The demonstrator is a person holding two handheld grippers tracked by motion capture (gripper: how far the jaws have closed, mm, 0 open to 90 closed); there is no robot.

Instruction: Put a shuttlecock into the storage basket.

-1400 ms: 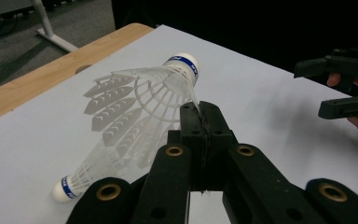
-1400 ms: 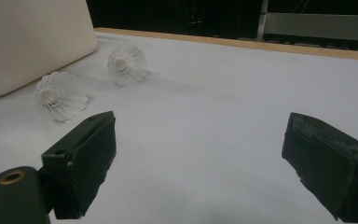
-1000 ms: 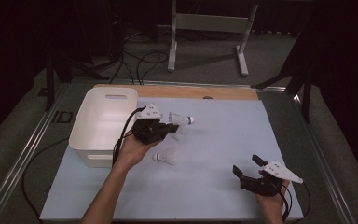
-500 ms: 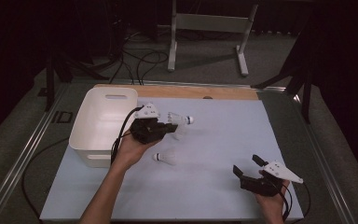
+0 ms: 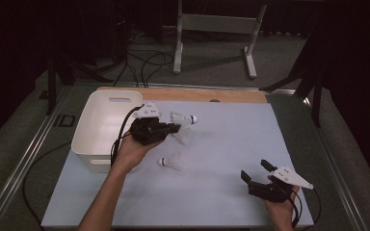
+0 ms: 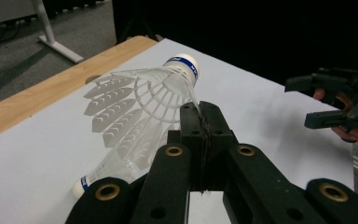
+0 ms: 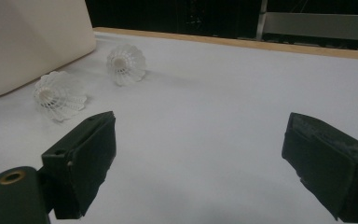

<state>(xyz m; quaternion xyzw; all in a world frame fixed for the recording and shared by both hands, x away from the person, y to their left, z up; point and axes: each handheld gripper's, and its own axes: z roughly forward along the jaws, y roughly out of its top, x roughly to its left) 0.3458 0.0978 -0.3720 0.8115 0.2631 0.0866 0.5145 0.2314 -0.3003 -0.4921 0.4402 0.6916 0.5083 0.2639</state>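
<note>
White bin (image 5: 107,126) beside left claw (image 5: 176,128); 2 shuttlecocks (image 5: 171,162) on table.

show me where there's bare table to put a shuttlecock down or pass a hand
The widest bare stretch runs from the lying shuttlecock across to the right tongs and up to the wooden strip. The near edge between the two forearms is free too. It is crowded beside the white bin, around the left tongs and their held shuttlecock.
</note>
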